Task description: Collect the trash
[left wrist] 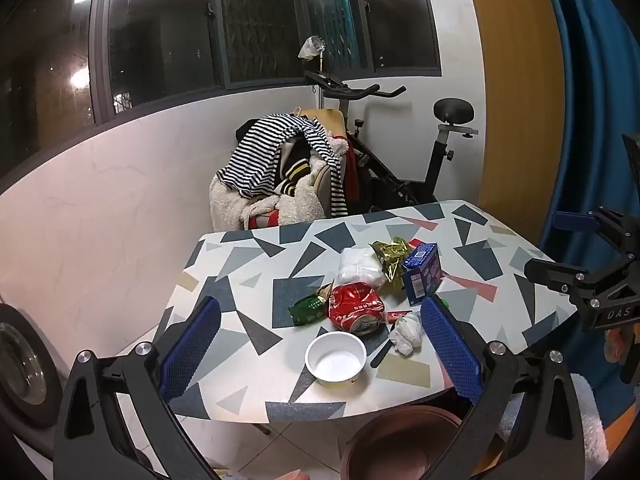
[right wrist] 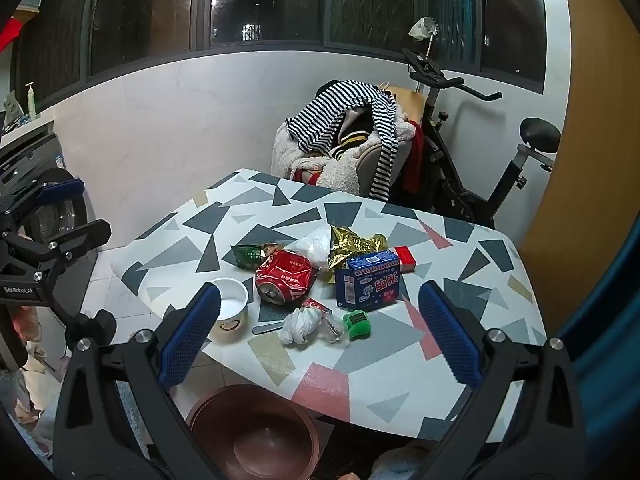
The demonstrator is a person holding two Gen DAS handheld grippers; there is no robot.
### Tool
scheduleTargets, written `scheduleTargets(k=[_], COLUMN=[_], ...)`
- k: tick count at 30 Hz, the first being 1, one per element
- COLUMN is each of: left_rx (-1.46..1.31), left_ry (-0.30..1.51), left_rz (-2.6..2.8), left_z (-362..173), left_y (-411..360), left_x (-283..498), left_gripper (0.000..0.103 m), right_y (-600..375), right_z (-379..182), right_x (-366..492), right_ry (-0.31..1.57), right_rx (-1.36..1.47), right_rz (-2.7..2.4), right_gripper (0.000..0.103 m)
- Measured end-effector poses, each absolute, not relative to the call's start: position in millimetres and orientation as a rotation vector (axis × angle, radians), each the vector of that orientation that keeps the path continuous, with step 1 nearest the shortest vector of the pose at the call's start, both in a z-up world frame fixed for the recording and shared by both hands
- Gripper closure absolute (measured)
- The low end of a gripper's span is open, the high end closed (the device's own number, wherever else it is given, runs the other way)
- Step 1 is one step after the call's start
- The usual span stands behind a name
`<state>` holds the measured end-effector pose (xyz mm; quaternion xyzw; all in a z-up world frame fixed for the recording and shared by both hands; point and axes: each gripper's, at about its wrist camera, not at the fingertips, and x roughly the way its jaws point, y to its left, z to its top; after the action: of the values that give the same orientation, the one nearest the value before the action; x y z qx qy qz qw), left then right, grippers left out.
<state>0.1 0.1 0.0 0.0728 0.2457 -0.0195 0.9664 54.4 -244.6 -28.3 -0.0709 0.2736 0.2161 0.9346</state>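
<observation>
Start of the collecting, by the look of it: nothing picked up yet, all the litter lying in a loose heap near the middle of the table with the grey, white and pink triangle-patterned top (right wrist: 248, 216). Crushed red drinks can (right wrist: 285, 276) on its side at the heap's centre, white paper cup (right wrist: 229, 307) upright just beside it at the near edge, crumpled white tissue wad (right wrist: 302, 325) in front, blue printed carton (right wrist: 368, 280) standing to the right, crinkled gold foil wrapper (right wrist: 354, 245) behind, small green sachet (right wrist: 250, 255) at the far left. Round dark-red plastic bin (right wrist: 256, 436) below the table's near edge, apparently the drop point. Next move probably a reach down to a near piece, cup or tissue, then a closing of the pads and a carry back over the bin. Left gripper (left wrist: 320, 344) and right gripper (right wrist: 318, 332) both spread wide and empty, hovering short of the heap, tilted somewhat downward toward the tabletop.
</observation>
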Motion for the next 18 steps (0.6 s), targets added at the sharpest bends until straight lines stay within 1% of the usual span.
scheduleTargets(k=[18], left_rx=[0.15], left_ry=[0.493], left_rz=[-0.041], left_z=[1.5], left_y=[4.0], left_x=[1.1], left_gripper=[0.005], right_y=[-245.0], right_z=[-26.9], right_x=[54.6], right_ry=[0.557], right_rx=[-0.147], right_rz=[0.442], right_gripper=[0.006])
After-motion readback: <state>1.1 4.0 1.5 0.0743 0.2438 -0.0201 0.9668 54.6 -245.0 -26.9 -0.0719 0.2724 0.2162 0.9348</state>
